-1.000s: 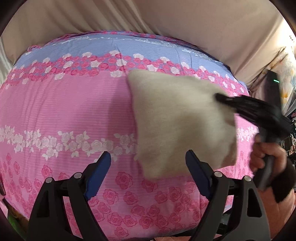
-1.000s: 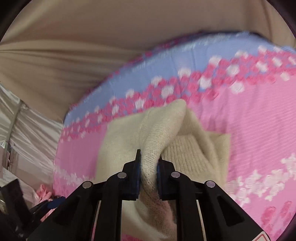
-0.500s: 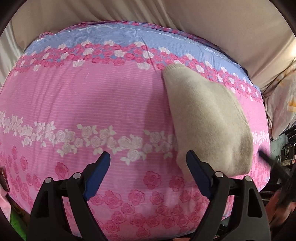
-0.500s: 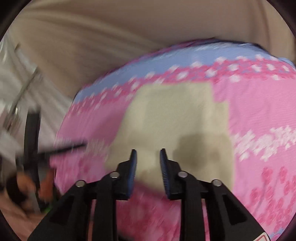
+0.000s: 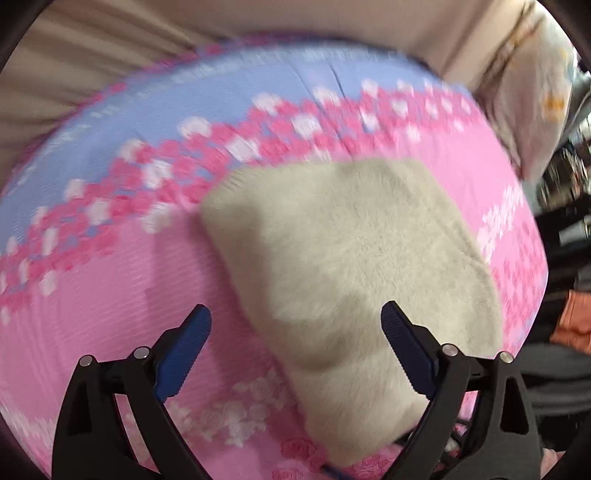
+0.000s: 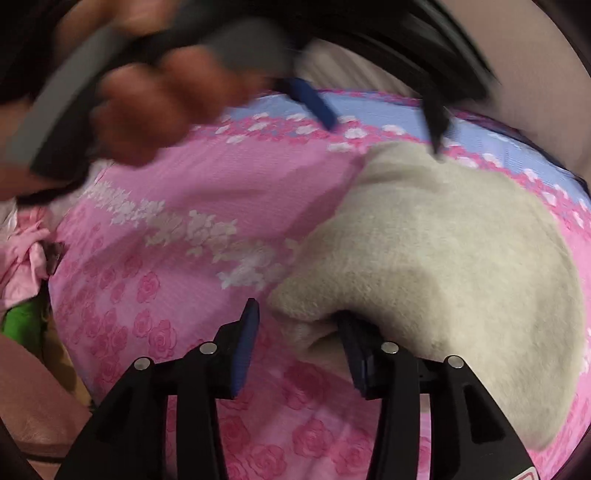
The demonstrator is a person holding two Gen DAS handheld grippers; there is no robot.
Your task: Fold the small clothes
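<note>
A cream fuzzy knit garment (image 5: 354, 266) lies folded on a pink and blue flowered sheet (image 5: 92, 288). My left gripper (image 5: 295, 332) is open and hovers just above the garment's near part, empty. In the right wrist view the same garment (image 6: 461, 243) lies to the right. My right gripper (image 6: 299, 339) is open at its near edge, with the right finger (image 6: 354, 354) tucked under the cloth fold. The left gripper (image 6: 376, 110) shows blurred at the top of that view, held by a hand (image 6: 155, 110).
Beige fabric (image 5: 332, 22) hangs behind the bed. A pale patterned pillow (image 5: 532, 92) lies at the far right. Pink and green clothes (image 6: 26, 280) sit off the left side of the bed. Dark clutter (image 5: 565, 221) lies beyond the right edge.
My right gripper let go of the garment, opened and dropped to its near edge. My left gripper swung right and closer over the garment. The garment now lies flat and folded.
</note>
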